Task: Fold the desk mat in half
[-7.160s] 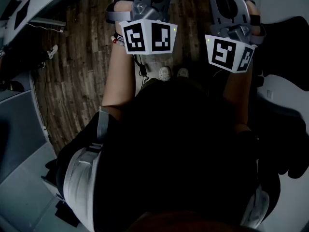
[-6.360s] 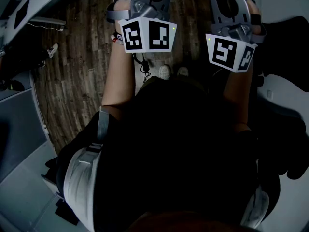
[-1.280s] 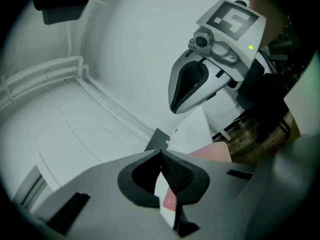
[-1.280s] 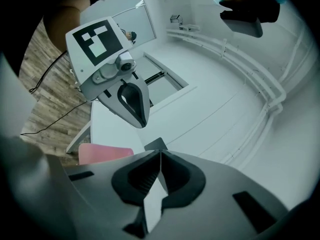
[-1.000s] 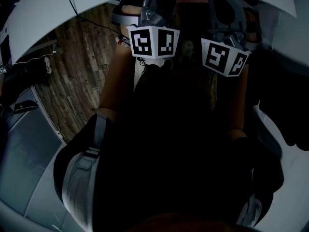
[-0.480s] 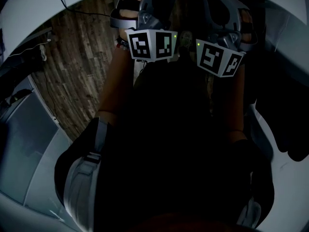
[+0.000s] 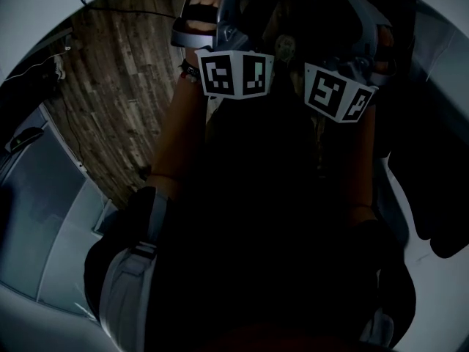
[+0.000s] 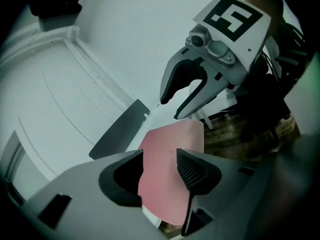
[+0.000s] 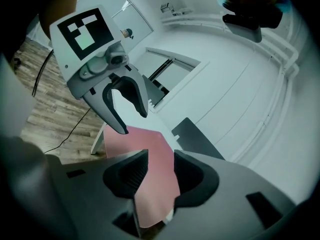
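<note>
opening just now, the jaws of the left gripper [image 8: 160,156] and right gripper [image 9: 160,156] stand apart, with the pads pressing nothing. the pink rectangular soft desk mat [image 8: 175,136] lies on the white table [image 8: 155,118], showing in both gaps, so probably ungripped.

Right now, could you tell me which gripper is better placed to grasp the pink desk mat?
Probably the right gripper: its jaws and the left gripper's have just been opening, flat pink desk mat between both pairs unpressed, but the right's stand closer.
</note>
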`<state>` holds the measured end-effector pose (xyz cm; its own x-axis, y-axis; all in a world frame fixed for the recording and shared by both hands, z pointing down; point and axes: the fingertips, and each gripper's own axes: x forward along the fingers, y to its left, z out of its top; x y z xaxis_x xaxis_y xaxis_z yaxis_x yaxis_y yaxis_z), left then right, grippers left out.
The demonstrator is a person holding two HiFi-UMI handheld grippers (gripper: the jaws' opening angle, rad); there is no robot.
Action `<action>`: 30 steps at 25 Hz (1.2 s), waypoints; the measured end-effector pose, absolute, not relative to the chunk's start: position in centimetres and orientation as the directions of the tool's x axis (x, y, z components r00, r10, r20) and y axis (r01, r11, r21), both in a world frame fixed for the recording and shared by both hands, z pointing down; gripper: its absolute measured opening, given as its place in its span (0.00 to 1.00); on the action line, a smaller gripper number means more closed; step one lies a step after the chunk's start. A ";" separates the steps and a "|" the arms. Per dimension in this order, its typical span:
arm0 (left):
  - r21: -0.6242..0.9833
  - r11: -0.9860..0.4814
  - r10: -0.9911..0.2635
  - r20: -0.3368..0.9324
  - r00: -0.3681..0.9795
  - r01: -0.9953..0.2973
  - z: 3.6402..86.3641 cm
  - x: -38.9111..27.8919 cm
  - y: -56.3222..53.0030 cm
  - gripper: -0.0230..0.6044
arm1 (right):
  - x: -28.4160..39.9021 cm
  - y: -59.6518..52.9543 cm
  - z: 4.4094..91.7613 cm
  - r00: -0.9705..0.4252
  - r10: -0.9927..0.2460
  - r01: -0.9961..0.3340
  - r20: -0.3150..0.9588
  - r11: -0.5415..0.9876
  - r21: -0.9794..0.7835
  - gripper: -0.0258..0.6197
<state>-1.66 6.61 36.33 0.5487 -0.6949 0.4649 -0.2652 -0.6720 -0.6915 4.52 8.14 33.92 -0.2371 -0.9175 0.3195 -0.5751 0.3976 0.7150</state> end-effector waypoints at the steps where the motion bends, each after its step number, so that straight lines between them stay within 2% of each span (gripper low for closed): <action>1: -0.696 -0.666 -0.704 0.466 0.536 -0.269 36.9 -1.9 6.6 0.38 | 4.4 8.2 34.6 -0.238 -0.914 -0.577 0.328 0.405 0.709 0.31; 11: -0.690 -0.668 -0.723 0.510 0.467 -0.280 43.1 -3.9 6.2 0.46 | 3.0 7.9 41.7 -0.223 -0.873 -0.582 0.433 0.476 0.660 0.42; 17: -0.735 -0.621 -0.767 0.499 0.403 -0.273 46.6 -5.0 5.3 0.53 | 4.5 7.3 46.3 -0.132 -0.873 -0.555 0.470 0.458 0.694 0.49; 30: -0.735 -0.623 -0.773 0.528 0.350 -0.267 51.9 -5.5 3.7 0.55 | 4.5 5.5 53.0 -0.062 -0.859 -0.541 0.509 0.458 0.706 0.51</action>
<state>-5.50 3.66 51.95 0.3504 -0.7734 0.5282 -0.2674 -0.6232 -0.7350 4.51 5.45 53.03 -0.0620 -0.8585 0.5090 -0.5407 0.4576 0.7059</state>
